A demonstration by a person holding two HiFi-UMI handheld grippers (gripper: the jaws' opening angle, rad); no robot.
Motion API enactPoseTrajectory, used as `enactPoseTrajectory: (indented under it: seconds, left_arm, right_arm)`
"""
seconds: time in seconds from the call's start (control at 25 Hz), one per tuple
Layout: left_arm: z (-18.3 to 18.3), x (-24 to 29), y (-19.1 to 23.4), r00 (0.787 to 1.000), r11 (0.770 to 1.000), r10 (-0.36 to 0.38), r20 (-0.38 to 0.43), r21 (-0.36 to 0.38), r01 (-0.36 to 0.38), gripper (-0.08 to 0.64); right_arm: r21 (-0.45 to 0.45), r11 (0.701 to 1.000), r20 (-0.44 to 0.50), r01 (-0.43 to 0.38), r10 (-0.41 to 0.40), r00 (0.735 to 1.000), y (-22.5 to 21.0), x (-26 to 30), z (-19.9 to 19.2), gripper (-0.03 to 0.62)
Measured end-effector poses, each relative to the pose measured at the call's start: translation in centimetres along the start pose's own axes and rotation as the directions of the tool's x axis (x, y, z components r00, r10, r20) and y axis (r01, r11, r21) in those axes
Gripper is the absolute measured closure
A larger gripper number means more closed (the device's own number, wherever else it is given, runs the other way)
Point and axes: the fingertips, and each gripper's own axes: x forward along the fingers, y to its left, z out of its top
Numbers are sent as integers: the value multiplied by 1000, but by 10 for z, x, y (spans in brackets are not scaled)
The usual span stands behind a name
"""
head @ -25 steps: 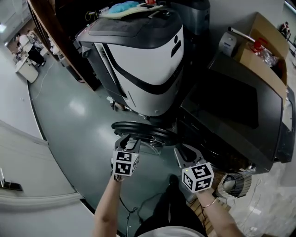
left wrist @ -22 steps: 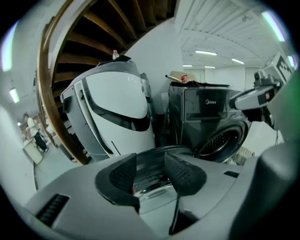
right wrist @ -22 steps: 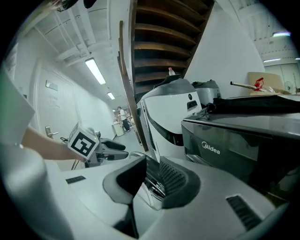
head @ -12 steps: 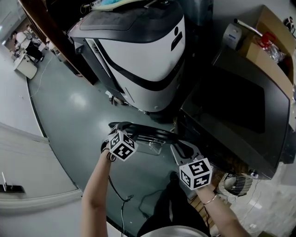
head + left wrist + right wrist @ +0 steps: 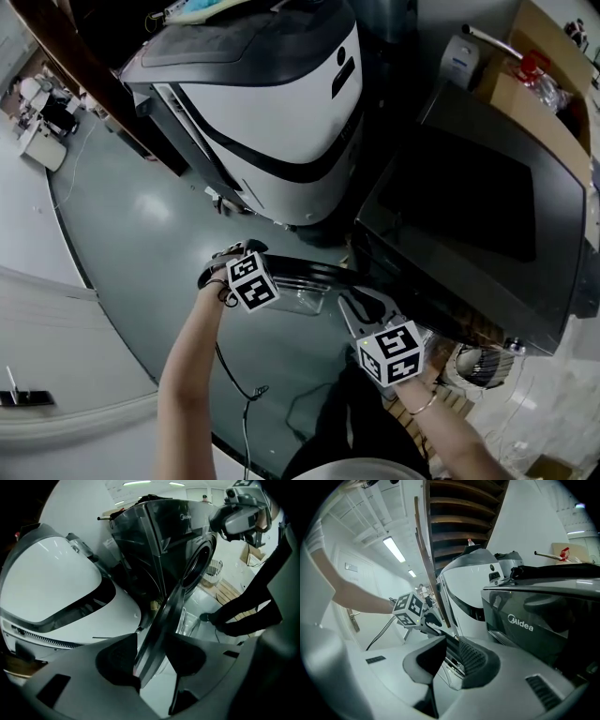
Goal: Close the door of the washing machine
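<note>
A: "Gripping the door (image 5: 176, 606) by its rim, the left gripper (image 5: 153, 665) and right gripper (image 5: 449, 656) both seemed clamped on it."

B: "It stood wide open from the washing machine (image 5: 469, 216) — an uneven push could have slipped that thin rim free."

The washing machine (image 5: 469, 206) front is dark, smooth and glossy, likely coated metal. Its door (image 5: 309, 270) has a shiny dark rim around a clear bowl, glass or plastic. The white machine (image 5: 281, 112) is glossy plastic. The floor (image 5: 131, 225) is smooth and reflective. The right gripper (image 5: 452, 641) has matt, ribbed pads (image 5: 472, 659).
</note>
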Motion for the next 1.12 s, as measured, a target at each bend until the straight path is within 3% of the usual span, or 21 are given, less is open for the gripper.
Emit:
enactPoseTrajectory:
  seconds: [0.16, 0.44, 0.76, 1.12]
  left_arm:
    - [-2, 12, -4, 999, 997, -20, -44, 74, 23, 368]
    - [-3, 12, -13, 996, 996, -35, -81, 84, 42, 393]
    - [-12, 0, -40, 996, 999, -28, -88, 18, 30, 396]
    - [-28, -28, -107, 994, 997, -67, -84, -50, 62, 422]
  right_arm:
    - [-3, 1000, -15, 4, -5, 1000, -2, -3, -7, 514]
    - [5, 1000, -17, 28, -28, 999, -3, -17, -15, 514]
    - [27, 998, -1, 57, -57, 998, 16, -40, -24, 514]
    - [30, 995, 14, 94, -95, 995, 60, -80, -46, 514]
